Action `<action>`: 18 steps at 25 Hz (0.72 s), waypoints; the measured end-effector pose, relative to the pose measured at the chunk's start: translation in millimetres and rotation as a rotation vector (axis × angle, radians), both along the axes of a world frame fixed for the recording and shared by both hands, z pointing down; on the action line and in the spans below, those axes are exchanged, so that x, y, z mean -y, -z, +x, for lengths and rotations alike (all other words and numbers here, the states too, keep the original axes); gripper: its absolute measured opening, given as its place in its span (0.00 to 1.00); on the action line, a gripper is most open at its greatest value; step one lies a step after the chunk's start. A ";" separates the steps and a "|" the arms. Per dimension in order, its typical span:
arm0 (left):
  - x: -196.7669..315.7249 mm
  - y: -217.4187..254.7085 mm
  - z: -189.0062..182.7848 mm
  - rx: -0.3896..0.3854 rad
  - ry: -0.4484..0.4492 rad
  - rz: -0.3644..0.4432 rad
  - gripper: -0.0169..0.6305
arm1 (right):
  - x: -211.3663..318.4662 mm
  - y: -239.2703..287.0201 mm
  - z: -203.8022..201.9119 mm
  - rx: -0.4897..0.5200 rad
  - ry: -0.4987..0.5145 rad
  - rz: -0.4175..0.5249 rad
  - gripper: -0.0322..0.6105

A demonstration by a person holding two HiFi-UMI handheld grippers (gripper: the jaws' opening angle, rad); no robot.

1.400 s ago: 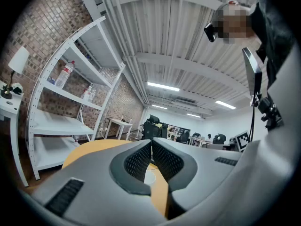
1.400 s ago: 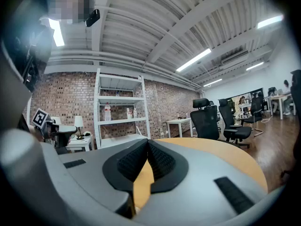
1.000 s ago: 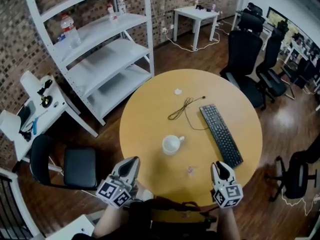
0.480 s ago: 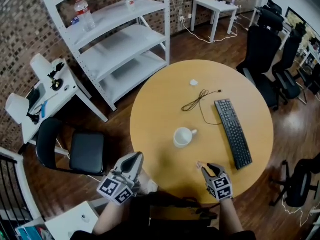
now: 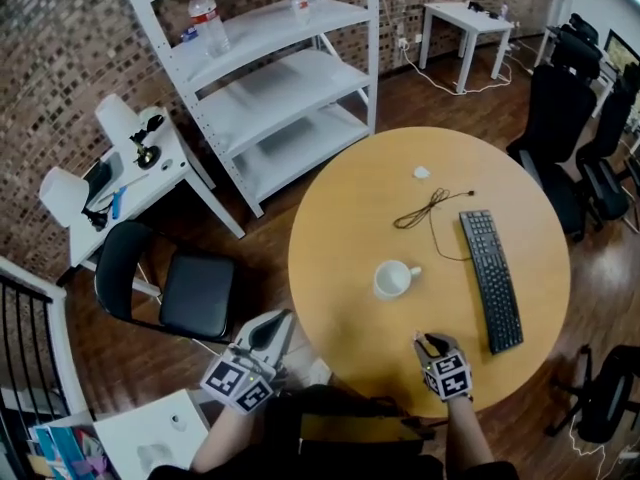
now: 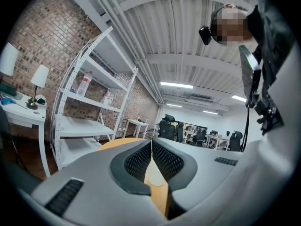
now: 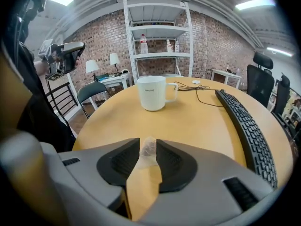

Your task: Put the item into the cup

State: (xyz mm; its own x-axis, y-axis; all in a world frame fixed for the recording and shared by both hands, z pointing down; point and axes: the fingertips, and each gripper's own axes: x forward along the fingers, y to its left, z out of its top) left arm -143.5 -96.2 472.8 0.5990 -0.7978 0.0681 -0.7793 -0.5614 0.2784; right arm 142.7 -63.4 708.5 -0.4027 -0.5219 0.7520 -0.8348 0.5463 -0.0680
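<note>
Pinching the item [image 7: 148, 147] at the table's [image 5: 340, 218] near edge
Right gripper [image 5: 430, 344] jaws clamp it, cup [image 5: 392, 279] ahead; left gripper [image 5: 272, 326] closed, empty.

Head view looks steeply down over the near edge of the round table [image 5: 340, 228]. Right gripper view, low over the tabletop, faces the cup [image 7: 151, 92] and far shelves [image 7: 160, 29]; left gripper view, tilted upward, shares the shelves.
</note>
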 end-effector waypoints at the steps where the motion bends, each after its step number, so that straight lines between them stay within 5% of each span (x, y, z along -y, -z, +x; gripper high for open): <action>1: -0.9 -0.2 -3.1 0.000 0.005 -0.001 0.03 | 0.8 -1.3 -1.9 0.000 -0.002 -0.004 0.23; 5: -4.5 -2.5 -11.5 0.002 0.007 -0.013 0.03 | 6.2 5.5 -4.1 0.029 -0.070 0.032 0.07; 11: 3.0 2.7 -2.1 -0.010 -0.022 0.008 0.03 | 11.8 30.7 3.5 0.036 -0.090 0.089 0.07; 18: 21.2 10.3 13.8 -0.044 -0.067 0.059 0.03 | 53.1 104.1 5.0 -0.028 -0.027 0.261 0.07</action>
State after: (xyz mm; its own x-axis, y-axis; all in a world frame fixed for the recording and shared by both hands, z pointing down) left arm -129.8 -117.4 462.5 0.6525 -0.7578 -0.0049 -0.7274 -0.6281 0.2764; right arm 147.7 -116.5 604.5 -0.3672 -0.7101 0.6008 -0.8490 0.5197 0.0954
